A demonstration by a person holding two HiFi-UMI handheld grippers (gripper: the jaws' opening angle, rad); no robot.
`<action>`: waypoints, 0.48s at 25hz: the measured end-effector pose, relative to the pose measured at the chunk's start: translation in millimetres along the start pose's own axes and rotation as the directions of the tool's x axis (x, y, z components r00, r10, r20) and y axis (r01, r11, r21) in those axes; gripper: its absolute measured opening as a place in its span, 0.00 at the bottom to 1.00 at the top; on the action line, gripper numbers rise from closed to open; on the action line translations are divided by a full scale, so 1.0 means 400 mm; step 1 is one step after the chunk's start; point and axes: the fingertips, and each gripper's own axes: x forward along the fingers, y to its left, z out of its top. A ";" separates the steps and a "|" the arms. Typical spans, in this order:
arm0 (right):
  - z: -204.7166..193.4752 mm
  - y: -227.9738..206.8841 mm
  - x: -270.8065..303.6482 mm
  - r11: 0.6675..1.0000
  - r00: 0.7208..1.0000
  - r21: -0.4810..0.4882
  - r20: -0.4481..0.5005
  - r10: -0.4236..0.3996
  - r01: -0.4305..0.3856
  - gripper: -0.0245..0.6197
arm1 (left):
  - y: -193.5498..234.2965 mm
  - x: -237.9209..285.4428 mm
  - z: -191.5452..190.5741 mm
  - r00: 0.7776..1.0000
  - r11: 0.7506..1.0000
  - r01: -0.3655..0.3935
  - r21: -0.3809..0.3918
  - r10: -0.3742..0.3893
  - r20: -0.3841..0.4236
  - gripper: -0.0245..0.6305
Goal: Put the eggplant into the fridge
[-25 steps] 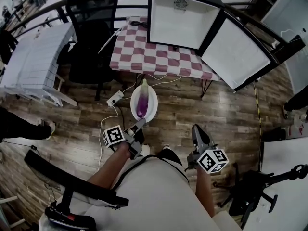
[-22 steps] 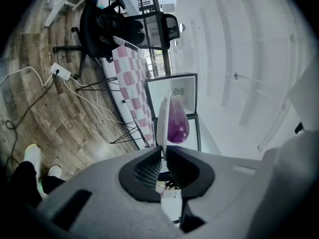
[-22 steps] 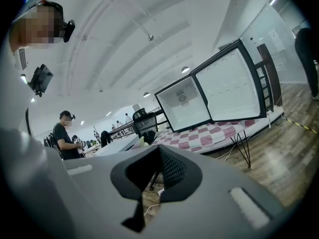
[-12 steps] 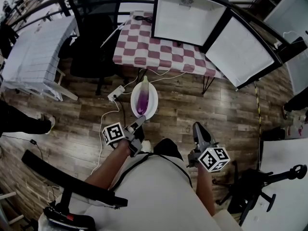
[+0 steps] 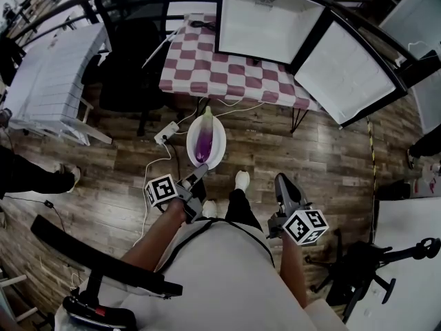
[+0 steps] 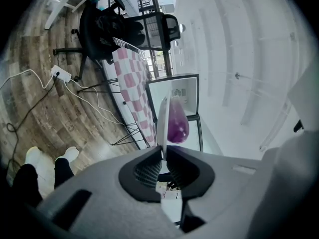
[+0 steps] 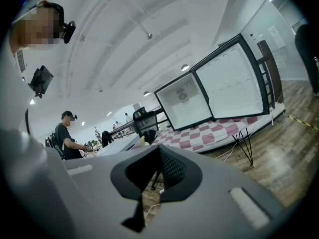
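- The eggplant [image 5: 204, 142] lies loose on a white plate [image 5: 219, 156], short of the open fridge [image 5: 265, 23] on the counter [image 5: 200, 74].
- The left tool [image 5: 202, 174] pinches the plate's rim; the right tool [image 5: 280, 182] is closed and empty.
- Its skin looks glossy and probably slippery, so it is best gripped across the thick middle.

A table under a red-and-white checked cloth [image 5: 227, 78] stands on a wooden floor [image 5: 331, 164], with a black office chair [image 5: 131, 47] beside its left end. A white power strip [image 5: 165, 136] lies on the floor in front of the table. A white table [image 5: 48, 81] stands farther left.
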 end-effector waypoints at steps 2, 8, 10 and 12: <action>0.007 -0.018 0.019 1.000 1.000 0.006 -0.005 0.006 -0.006 0.05 | -0.013 0.026 0.009 0.999 0.999 0.032 0.000 -0.032 0.005 0.09; 0.067 -0.077 0.091 1.000 0.999 -0.004 -0.019 0.026 -0.026 0.05 | 0.006 0.101 0.052 0.999 1.000 -0.021 -0.018 0.022 0.026 0.09; 0.092 -0.105 0.121 0.999 0.999 -0.002 -0.022 0.033 -0.033 0.05 | -0.011 0.143 0.070 0.999 1.000 0.003 -0.011 -0.002 0.032 0.09; 0.117 -0.130 0.152 0.999 0.999 -0.003 -0.025 0.040 -0.040 0.05 | -0.022 0.185 0.088 0.999 1.000 0.017 -0.005 -0.017 0.036 0.09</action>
